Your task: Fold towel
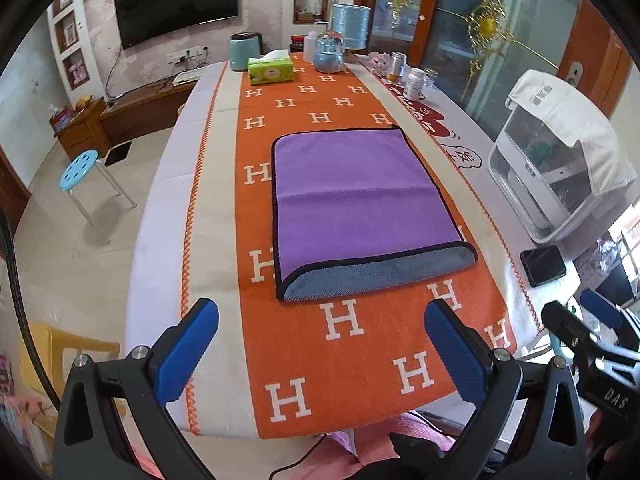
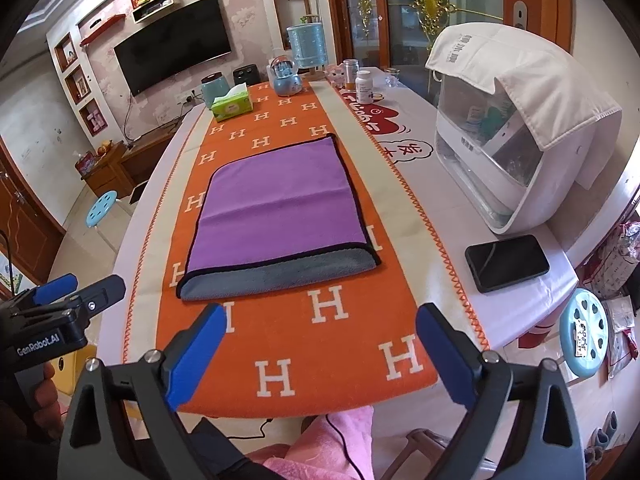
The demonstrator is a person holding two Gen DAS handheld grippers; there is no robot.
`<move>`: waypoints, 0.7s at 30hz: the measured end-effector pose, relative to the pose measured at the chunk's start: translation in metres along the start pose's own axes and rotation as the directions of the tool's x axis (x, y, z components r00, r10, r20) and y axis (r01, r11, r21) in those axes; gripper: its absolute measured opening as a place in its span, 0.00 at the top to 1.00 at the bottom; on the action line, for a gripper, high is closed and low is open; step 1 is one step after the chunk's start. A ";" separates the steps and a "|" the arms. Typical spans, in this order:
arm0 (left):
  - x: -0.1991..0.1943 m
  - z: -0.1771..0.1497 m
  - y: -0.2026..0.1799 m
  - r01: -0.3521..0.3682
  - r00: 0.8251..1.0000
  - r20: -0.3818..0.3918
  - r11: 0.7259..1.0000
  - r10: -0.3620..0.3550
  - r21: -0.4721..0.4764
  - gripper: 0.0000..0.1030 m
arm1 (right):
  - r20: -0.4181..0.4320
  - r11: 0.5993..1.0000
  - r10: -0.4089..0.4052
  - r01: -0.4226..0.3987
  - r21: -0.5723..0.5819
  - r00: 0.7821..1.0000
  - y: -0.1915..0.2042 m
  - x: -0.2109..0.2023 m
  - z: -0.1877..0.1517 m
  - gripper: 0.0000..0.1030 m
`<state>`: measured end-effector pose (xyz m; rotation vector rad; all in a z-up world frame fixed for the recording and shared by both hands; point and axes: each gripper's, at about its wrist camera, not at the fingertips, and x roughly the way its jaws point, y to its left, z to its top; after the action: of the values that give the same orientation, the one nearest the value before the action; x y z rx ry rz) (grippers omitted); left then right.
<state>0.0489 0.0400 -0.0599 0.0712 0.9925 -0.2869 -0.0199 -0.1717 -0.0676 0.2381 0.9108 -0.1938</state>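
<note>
A purple towel (image 1: 352,196) with black trim lies folded flat on the orange runner (image 1: 360,360), its grey underside showing along the near edge. It also shows in the right wrist view (image 2: 276,208). My left gripper (image 1: 320,344) is open and empty, held over the near end of the table, short of the towel. My right gripper (image 2: 320,348) is open and empty, also short of the towel's near edge. Each gripper appears at the side of the other's view.
A black phone (image 2: 506,262) lies at the right of the table beside a white appliance (image 2: 504,148) draped with a cloth. A green tissue box (image 1: 271,70), a blue kettle (image 1: 244,50), a snow globe (image 1: 329,54) and bottles (image 1: 414,84) stand at the far end.
</note>
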 end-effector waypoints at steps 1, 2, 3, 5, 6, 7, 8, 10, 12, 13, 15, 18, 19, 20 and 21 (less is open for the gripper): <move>0.002 0.001 -0.001 0.001 1.000 -0.001 1.000 -0.001 0.006 0.01 | 0.000 1.000 0.001 -0.001 0.000 1.000 -0.002 0.002 0.001 0.09; 0.005 0.003 -0.001 0.002 1.000 -0.003 1.000 -0.002 0.012 0.01 | 0.002 1.000 0.003 -0.003 0.000 1.000 -0.003 0.005 0.002 0.09; 0.009 0.004 -0.001 -0.001 1.000 -0.007 1.000 0.001 0.016 0.01 | 0.003 1.000 0.002 -0.002 -0.003 1.000 -0.005 0.009 0.004 0.10; 0.017 0.009 -0.001 -0.005 1.000 -0.019 1.000 0.005 0.020 0.01 | 0.004 1.000 0.001 -0.001 -0.014 1.000 -0.008 0.015 0.007 0.10; 0.021 0.010 0.000 -0.004 1.000 -0.022 1.000 0.005 0.021 0.01 | 0.004 1.000 0.003 -0.003 -0.021 1.000 -0.009 0.019 0.010 0.11; 0.026 0.013 0.000 -0.008 1.000 -0.027 1.000 0.009 0.023 0.01 | 0.001 1.000 0.006 -0.006 -0.026 1.000 -0.010 0.023 0.011 0.11; 0.031 0.015 0.001 -0.012 0.999 -0.032 1.000 0.013 0.023 0.01 | -0.007 0.999 0.013 -0.013 -0.029 1.000 -0.012 0.028 0.014 0.11; 0.040 0.019 0.002 -0.014 0.999 -0.041 1.000 0.015 0.021 0.01 | -0.022 0.999 0.023 -0.024 -0.039 0.999 -0.015 0.037 0.019 0.12; 0.051 0.023 0.005 -0.016 0.998 -0.053 1.000 0.017 0.016 0.01 | -0.027 0.997 0.026 -0.027 -0.065 0.999 -0.016 0.048 0.023 0.13; 0.056 0.024 0.006 -0.018 0.998 -0.059 1.000 0.019 0.014 0.01 | -0.031 0.996 0.025 -0.028 -0.082 0.999 -0.015 0.053 0.025 0.13; 0.070 0.027 0.008 -0.023 0.997 -0.078 1.000 0.024 0.010 0.01 | -0.044 0.993 0.030 -0.035 -0.114 0.999 -0.016 0.065 0.028 0.15; 0.088 0.030 0.013 -0.021 0.996 -0.090 1.000 0.021 0.007 0.01 | -0.069 0.988 0.037 -0.047 -0.148 0.997 -0.017 0.084 0.030 0.16; 0.094 0.031 0.014 -0.021 0.995 -0.095 1.000 0.021 0.011 0.01 | -0.078 0.987 0.035 -0.047 -0.156 0.996 -0.018 0.089 0.031 0.16; 0.101 0.033 0.015 -0.022 0.994 -0.104 1.000 0.023 0.016 0.01 | -0.091 0.985 0.033 -0.048 -0.166 0.995 -0.018 0.095 0.032 0.16; 0.108 0.035 0.018 -0.025 0.993 -0.113 1.000 0.027 0.017 0.01 | -0.104 0.983 0.031 -0.049 -0.176 0.994 -0.019 0.102 0.033 0.16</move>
<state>0.1375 0.0280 -0.1326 0.1153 1.1009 -0.2685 0.0611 -0.2063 -0.1313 0.1002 1.0164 -0.0623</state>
